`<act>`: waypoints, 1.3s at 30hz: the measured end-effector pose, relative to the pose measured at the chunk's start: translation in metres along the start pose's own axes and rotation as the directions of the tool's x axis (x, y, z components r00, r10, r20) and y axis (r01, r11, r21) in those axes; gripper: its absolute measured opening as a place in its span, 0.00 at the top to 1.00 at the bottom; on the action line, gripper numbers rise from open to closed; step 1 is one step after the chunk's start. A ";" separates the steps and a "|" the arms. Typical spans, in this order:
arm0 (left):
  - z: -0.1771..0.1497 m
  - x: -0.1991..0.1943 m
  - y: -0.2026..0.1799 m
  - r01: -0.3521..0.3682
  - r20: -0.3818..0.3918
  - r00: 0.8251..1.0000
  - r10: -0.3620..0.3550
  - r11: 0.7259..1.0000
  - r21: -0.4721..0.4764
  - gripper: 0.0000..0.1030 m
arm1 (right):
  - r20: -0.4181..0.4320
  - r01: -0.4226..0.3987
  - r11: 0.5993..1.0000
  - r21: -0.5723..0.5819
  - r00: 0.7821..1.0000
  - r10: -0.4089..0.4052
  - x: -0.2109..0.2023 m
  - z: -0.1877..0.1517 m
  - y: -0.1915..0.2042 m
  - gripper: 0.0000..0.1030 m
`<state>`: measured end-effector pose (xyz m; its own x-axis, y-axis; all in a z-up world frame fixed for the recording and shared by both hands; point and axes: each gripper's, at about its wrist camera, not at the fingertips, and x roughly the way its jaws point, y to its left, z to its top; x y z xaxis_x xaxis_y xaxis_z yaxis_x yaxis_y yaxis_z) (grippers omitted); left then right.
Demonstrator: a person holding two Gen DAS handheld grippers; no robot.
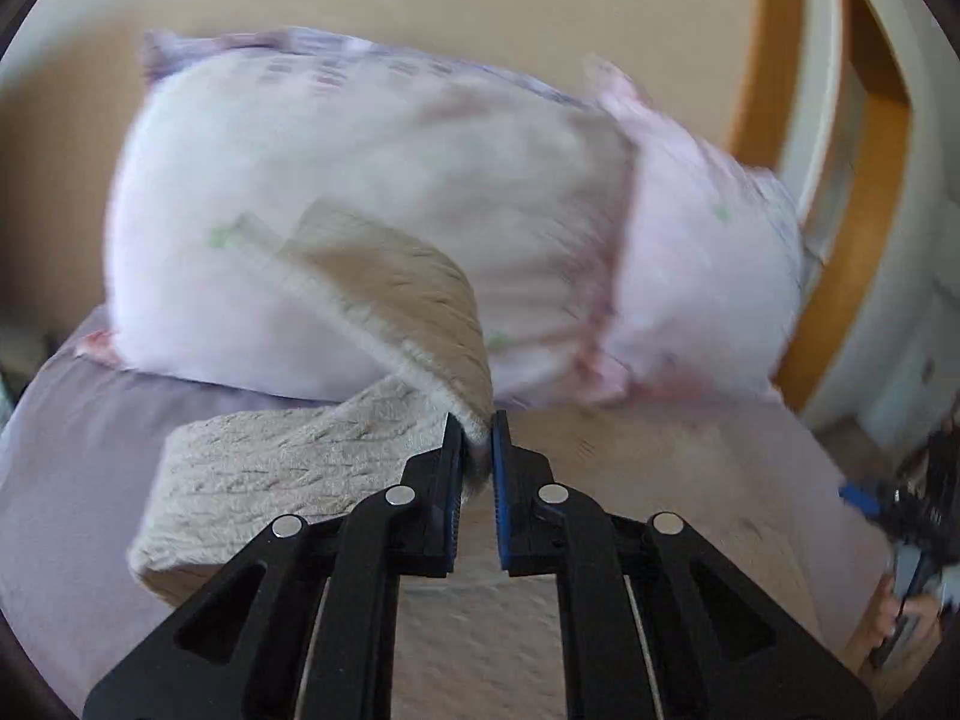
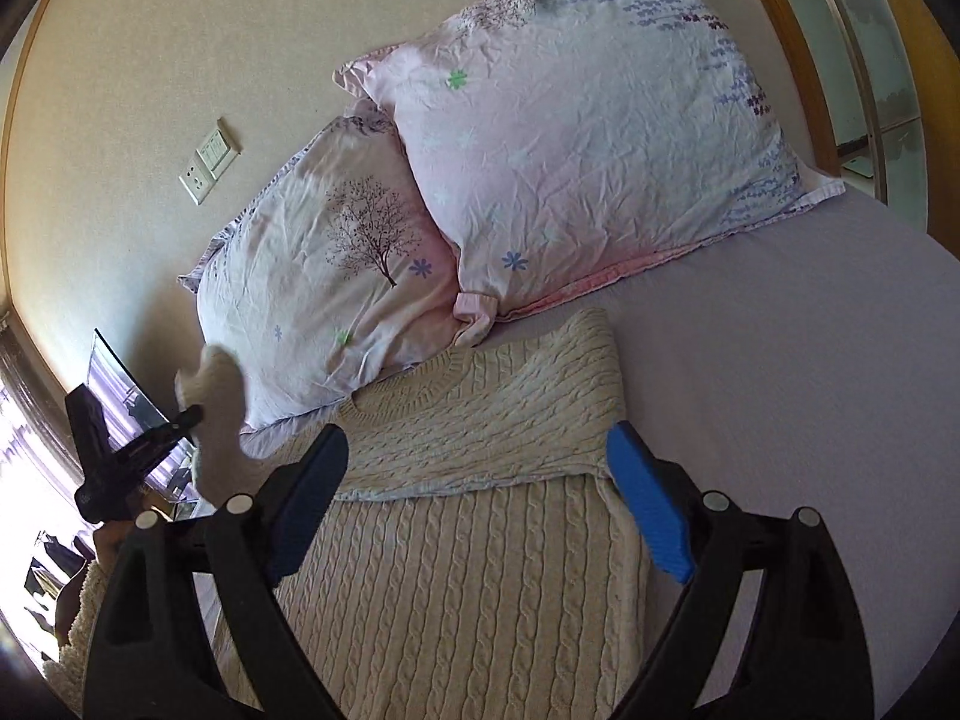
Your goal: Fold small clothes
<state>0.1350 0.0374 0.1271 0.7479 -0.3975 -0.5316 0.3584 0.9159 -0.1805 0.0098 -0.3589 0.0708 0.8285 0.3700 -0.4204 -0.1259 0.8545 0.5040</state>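
A cream cable-knit sweater [image 2: 468,540] lies on the lilac bed sheet [image 2: 780,390], its right sleeve folded across the chest. My left gripper [image 1: 477,429] is shut on the sweater's left sleeve [image 1: 384,300] and holds it lifted in the air; the view is blurred. It also shows in the right wrist view [image 2: 192,414], at the left, with the sleeve end [image 2: 216,378] hanging from it. My right gripper [image 2: 480,450] is open and empty, hovering above the sweater's middle.
Two pink floral pillows [image 2: 570,138] [image 2: 324,276] lean against the beige wall [image 2: 150,60] at the head of the bed. A wooden door frame [image 2: 798,60] stands at the right. A wall switch and socket [image 2: 210,159] sit on the wall.
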 end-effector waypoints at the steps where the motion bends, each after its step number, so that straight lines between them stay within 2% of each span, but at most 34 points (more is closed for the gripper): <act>1: -0.009 0.017 -0.027 0.035 -0.055 0.998 -0.032 0.998 0.060 0.81 | -0.018 -0.001 1.000 0.007 1.000 0.001 0.002 -0.003 -0.001 0.15; 2: -0.020 0.033 -0.048 0.055 -0.112 0.993 -0.043 0.992 0.115 0.79 | -0.040 0.000 1.000 0.018 0.999 0.001 0.003 -0.006 -0.004 0.15; 4: -0.035 0.040 -0.061 0.049 -0.147 0.989 -0.024 0.985 0.165 0.77 | -0.069 0.001 1.000 0.030 0.998 0.001 0.000 -0.011 -0.010 0.15; 6: -0.046 0.025 -0.044 0.010 -0.139 0.990 0.010 0.990 0.142 0.54 | -0.087 0.025 0.999 0.022 0.996 -0.023 -0.008 -0.015 -0.017 0.15; 7: -0.051 0.011 -0.028 -0.015 -0.129 0.991 0.029 0.994 0.111 0.35 | -0.098 0.041 0.999 0.019 0.994 -0.039 -0.011 -0.017 -0.022 0.15; 8: -0.054 -0.003 -0.010 -0.052 -0.115 0.992 0.061 0.996 0.078 0.25 | -0.116 0.057 0.998 0.022 0.992 -0.054 -0.014 -0.019 -0.028 0.15; 11: -0.074 -0.045 0.040 -0.136 -0.144 0.981 0.131 0.990 -0.026 0.23 | -0.184 0.060 0.996 0.072 0.982 -0.046 -0.014 -0.030 -0.047 0.15; 12: -0.084 -0.055 0.057 -0.140 -0.171 0.977 0.126 0.987 -0.075 0.23 | -0.209 0.053 0.994 0.092 0.977 -0.033 -0.012 -0.035 -0.052 0.21; 15: -0.121 -0.079 0.093 -0.119 -0.243 0.968 0.065 0.970 -0.212 0.23 | -0.294 0.017 0.989 0.144 0.956 0.026 -0.002 -0.054 -0.062 0.37; 17: -0.146 -0.090 0.099 -0.092 -0.257 0.966 0.022 0.960 -0.264 0.23 | -0.335 0.001 0.986 0.165 0.940 0.055 0.003 -0.066 -0.064 0.42; 18: -0.156 -0.093 0.101 -0.076 -0.262 0.965 -0.004 0.953 -0.295 0.23 | -0.324 -0.013 0.987 0.162 0.944 0.065 -0.001 -0.069 -0.063 0.43; 19: -0.165 -0.095 0.102 -0.045 -0.261 0.964 -0.045 0.942 -0.331 0.23 | -0.335 -0.025 0.985 0.170 0.939 0.081 -0.003 -0.072 -0.062 0.46; 20: -0.173 -0.102 0.100 -0.007 -0.212 0.975 -0.073 0.935 -0.353 0.23 | -0.347 -0.059 0.978 0.201 0.929 0.127 -0.006 -0.078 -0.063 0.51; 21: -0.179 -0.105 0.096 0.030 -0.195 0.975 -0.110 0.928 -0.372 0.23 | -0.358 -0.096 0.967 0.235 0.916 0.178 -0.007 -0.085 -0.064 0.55; 22: -0.185 -0.111 0.092 0.067 -0.169 0.975 -0.143 0.919 -0.387 0.24 | -0.361 -0.125 0.961 0.248 0.908 0.212 -0.011 -0.091 -0.064 0.58; 24: -0.200 -0.121 0.085 0.178 -0.131 0.957 -0.260 0.879 -0.443 0.30 | -0.381 -0.203 0.937 0.283 0.873 0.305 -0.020 -0.107 -0.061 0.67; 26: -0.214 -0.131 0.072 0.233 -0.123 0.941 -0.316 0.866 -0.443 0.41 | -0.391 -0.267 0.919 0.291 0.843 0.369 -0.032 -0.120 -0.056 0.67; 30: -0.238 -0.147 0.055 0.286 -0.110 0.919 -0.378 0.835 -0.471 0.51 | -0.442 -0.300 0.922 0.247 0.811 0.382 -0.051 -0.143 -0.041 0.69; 32: -0.245 -0.145 0.048 0.287 -0.137 0.909 -0.393 0.830 -0.478 0.59 | -0.444 -0.306 0.922 0.236 0.811 0.382 -0.056 -0.146 -0.038 0.73; 33: -0.247 -0.143 0.045 0.282 -0.149 0.908 -0.392 0.834 -0.475 0.62 | -0.442 -0.307 0.923 0.231 0.812 0.381 -0.058 -0.146 -0.037 0.83; 34: -0.247 -0.140 0.043 0.270 -0.159 0.910 -0.383 0.839 -0.472 0.72 | -0.435 -0.310 0.923 0.230 0.815 0.382 -0.058 -0.145 -0.036 0.91; 35: -0.245 -0.138 0.044 0.263 -0.160 0.912 -0.379 0.836 -0.482 0.82 | -0.427 -0.314 0.922 0.228 0.819 0.384 -0.057 -0.141 -0.035 0.93; 37: -0.236 -0.135 0.047 0.271 -0.137 0.911 -0.388 0.817 -0.508 0.91 | -0.398 -0.335 0.921 0.200 0.831 0.388 -0.059 -0.131 -0.029 0.93; 39: -0.216 -0.136 0.051 0.278 -0.106 0.922 -0.373 0.825 -0.492 0.91 | -0.346 -0.373 0.916 0.149 0.848 0.401 -0.064 -0.110 -0.019 0.93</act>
<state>-0.0693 0.1504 0.0113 0.4962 -0.7024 -0.5103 0.2289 0.6728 -0.7035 -0.1006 -0.3588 0.0051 0.4632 0.7829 -0.4154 -0.3425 0.5904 0.7308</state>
